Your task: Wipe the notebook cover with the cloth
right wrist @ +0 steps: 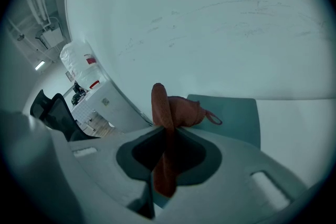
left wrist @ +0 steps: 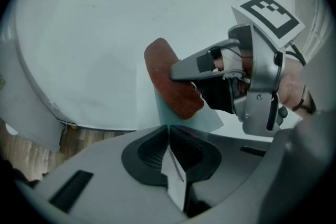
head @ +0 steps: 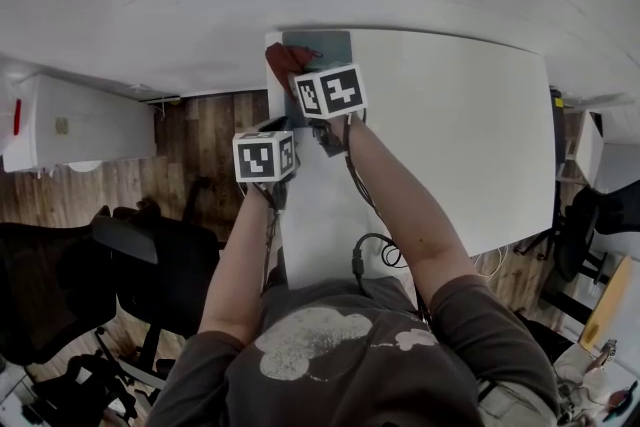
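A teal notebook (head: 325, 45) lies at the far left corner of the white table (head: 450, 135). A red-brown cloth (head: 283, 61) sits over the notebook's left edge. My right gripper (head: 312, 120) is shut on the cloth (right wrist: 169, 110), which runs down between its jaws, with the notebook (right wrist: 233, 118) just beyond. In the left gripper view the cloth (left wrist: 170, 84) hangs from the right gripper's fingers (left wrist: 191, 66) above the notebook (left wrist: 202, 119). My left gripper (left wrist: 169, 131) is shut on the notebook's near edge; a pale wedge of it shows between the jaws.
A white cabinet (head: 75, 125) stands on the wooden floor (head: 215, 130) left of the table. Black office chairs (head: 130, 260) are at the lower left. A black cable (head: 375, 253) lies by the table's near edge. The white wall rises just behind the notebook.
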The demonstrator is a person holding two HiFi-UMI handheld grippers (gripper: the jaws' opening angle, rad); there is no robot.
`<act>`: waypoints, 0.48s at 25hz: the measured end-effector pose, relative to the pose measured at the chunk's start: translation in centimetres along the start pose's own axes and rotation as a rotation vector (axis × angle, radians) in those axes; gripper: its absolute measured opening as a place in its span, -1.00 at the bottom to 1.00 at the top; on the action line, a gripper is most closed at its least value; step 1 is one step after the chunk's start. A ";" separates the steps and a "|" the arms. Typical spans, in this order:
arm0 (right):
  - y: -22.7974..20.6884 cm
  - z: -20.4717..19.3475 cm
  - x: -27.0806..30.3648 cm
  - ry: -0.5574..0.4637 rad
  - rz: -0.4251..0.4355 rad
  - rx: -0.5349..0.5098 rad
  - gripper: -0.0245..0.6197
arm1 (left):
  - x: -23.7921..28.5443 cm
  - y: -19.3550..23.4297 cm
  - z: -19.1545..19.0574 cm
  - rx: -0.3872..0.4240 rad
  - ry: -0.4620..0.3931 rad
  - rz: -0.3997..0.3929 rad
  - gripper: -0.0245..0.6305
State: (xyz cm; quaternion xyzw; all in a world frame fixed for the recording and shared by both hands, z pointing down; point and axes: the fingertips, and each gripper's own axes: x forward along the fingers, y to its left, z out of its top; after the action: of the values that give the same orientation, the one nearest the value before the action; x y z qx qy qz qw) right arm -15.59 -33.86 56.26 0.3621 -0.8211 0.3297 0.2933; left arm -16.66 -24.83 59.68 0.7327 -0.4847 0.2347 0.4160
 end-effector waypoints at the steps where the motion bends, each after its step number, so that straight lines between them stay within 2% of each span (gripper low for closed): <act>1: 0.0 -0.2 0.2 0.005 -0.007 -0.009 -0.75 | 0.0 0.0 0.0 0.001 0.000 0.000 -0.87; 6: -0.6 -0.6 0.8 0.009 -0.039 -0.072 -0.75 | 0.1 0.0 0.0 0.006 0.003 -0.001 -0.88; 12: -1.6 -0.6 0.3 -0.008 -0.060 -0.031 -0.75 | 0.0 0.0 0.1 0.003 0.000 0.001 -0.87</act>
State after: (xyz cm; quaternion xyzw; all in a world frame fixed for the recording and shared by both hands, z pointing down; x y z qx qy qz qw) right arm -14.36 -34.35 57.37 0.3834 -0.8159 0.3066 0.3054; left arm -16.68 -24.89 59.68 0.7331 -0.4846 0.2356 0.4150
